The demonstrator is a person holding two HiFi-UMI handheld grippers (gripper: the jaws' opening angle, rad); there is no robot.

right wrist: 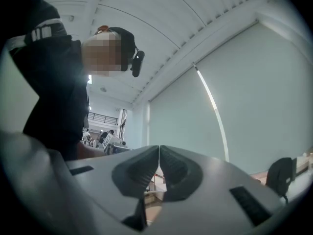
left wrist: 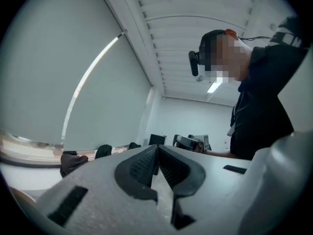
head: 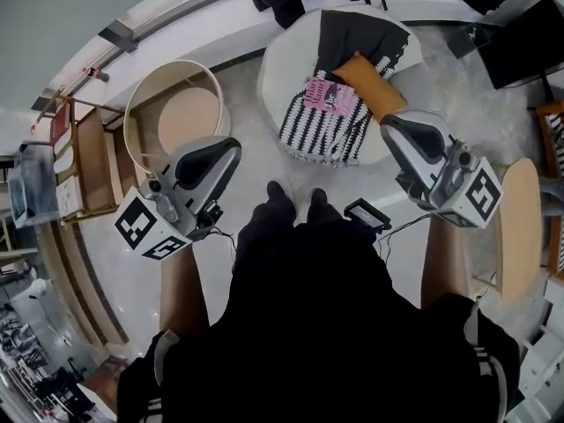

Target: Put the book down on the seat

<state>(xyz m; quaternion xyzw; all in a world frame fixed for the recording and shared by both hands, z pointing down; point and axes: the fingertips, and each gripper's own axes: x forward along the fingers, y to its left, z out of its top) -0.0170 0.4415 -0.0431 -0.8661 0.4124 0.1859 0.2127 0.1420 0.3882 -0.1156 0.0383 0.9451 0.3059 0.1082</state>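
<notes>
**Both grippers empty, book on seat**

Head view, clock set on the shoes (head: 300,205).

- Book (head: 330,96): pink cover, lying flat on a black-and-white striped cloth (head: 319,135) that drapes over the round white seat (head: 280,55), at 12 to 1 o'clock. An orange cushion (head: 370,86) touches its right edge. Neither tool is on or beside it.
- Left gripper (head: 222,152): at 9 o'clock, held low by the hip with the nose toward 1 o'clock and the marker cube trailing toward 7. The bare forearm (head: 181,293) runs straight back to the body. In its own view the jaws meet at the tips with nothing between them, and only ceiling and wall lie beyond.
- Right gripper (head: 397,130): at 2 to 3 o'clock, nose toward 11, cube at the back, forearm (head: 445,263) straight behind. Jaws pressed together, empty.
- Round wooden tub (head: 172,113): on the floor at 10 o'clock, just beyond the left gripper.
</notes>
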